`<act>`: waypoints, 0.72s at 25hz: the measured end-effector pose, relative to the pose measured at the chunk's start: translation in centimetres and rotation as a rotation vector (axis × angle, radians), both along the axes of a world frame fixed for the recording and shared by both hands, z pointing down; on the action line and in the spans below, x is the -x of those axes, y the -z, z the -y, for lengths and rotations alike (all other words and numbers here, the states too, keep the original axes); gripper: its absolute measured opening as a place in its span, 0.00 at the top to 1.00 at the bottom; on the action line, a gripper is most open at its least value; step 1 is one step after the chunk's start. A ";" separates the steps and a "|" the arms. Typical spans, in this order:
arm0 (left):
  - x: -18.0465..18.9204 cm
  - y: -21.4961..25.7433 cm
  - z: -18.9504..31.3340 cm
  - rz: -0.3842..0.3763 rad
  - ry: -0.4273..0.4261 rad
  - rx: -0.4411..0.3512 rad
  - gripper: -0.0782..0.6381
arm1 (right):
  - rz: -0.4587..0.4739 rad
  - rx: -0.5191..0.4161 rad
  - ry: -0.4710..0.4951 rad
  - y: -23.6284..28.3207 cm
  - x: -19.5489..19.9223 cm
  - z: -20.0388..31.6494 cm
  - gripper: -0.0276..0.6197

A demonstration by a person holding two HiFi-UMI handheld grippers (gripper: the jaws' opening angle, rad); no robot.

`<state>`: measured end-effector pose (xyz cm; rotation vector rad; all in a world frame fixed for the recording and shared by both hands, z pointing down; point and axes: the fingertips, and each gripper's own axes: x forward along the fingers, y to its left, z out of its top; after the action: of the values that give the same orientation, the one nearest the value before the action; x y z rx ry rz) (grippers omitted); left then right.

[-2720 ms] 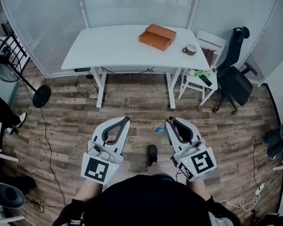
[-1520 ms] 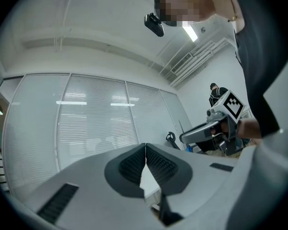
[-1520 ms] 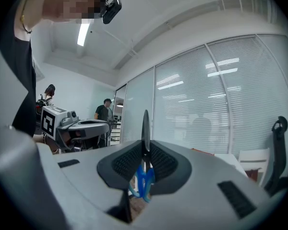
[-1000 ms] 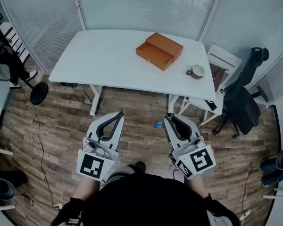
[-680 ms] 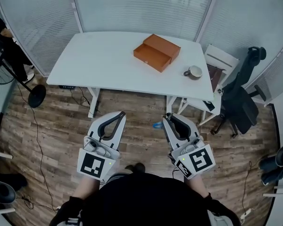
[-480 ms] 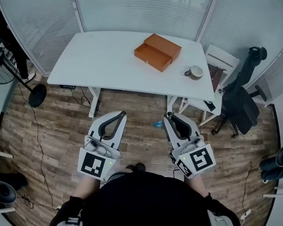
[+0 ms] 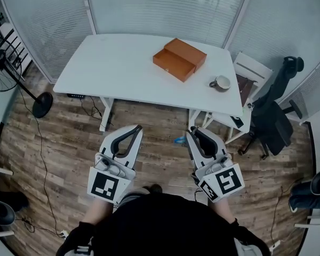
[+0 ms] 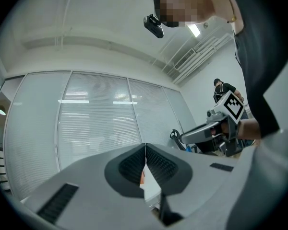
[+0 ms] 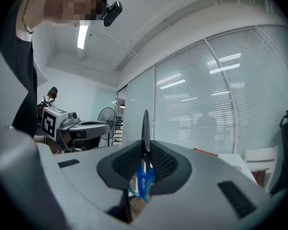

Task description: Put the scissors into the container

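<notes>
- Looking down on a white table point(image 7: 112, 68) standing on a wood-plank floor point(image 7: 64, 143), ringed by frosted glass walls with blinds point(image 7: 160, 4).
- On the tabletop, counting: one orange container point(image 7: 180, 59) toward the far right, one mug point(image 7: 221, 82) near the right edge.
- Around it: one white chair point(image 7: 249, 68), one black office chair point(image 7: 274, 116), one standing fan point(image 7: 42, 104) off left.
- Left gripper point(image 7: 133, 128): pressed together, gripping nothing.
- Right gripper point(image 7: 192, 135): clamped on the one pair of scissors point(image 9: 145, 176), with the blade up and the blue handles low between the pads. Held over the floor, well short of table and container.
- Against half a second back: gone from the left edge by the fan, the bystander. Both grippers hanging in the same spot.
</notes>
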<state>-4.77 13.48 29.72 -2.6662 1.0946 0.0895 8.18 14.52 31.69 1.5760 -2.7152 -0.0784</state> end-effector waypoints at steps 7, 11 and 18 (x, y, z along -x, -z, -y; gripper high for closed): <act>0.2 -0.8 -0.7 0.000 0.029 0.021 0.87 | 0.001 0.007 0.030 -0.5 0.2 -0.4 0.87; 0.2 -0.9 -0.8 -0.003 0.034 0.024 0.87 | 0.005 0.008 0.041 -0.5 0.3 -0.4 0.87; 0.2 -1.0 -0.1 -0.004 0.020 0.012 0.87 | 0.004 0.014 0.039 -1.2 0.7 0.0 0.87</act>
<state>-4.97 13.56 30.68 -2.6663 1.1264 0.0847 7.44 14.53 32.85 1.5209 -2.7435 -0.0563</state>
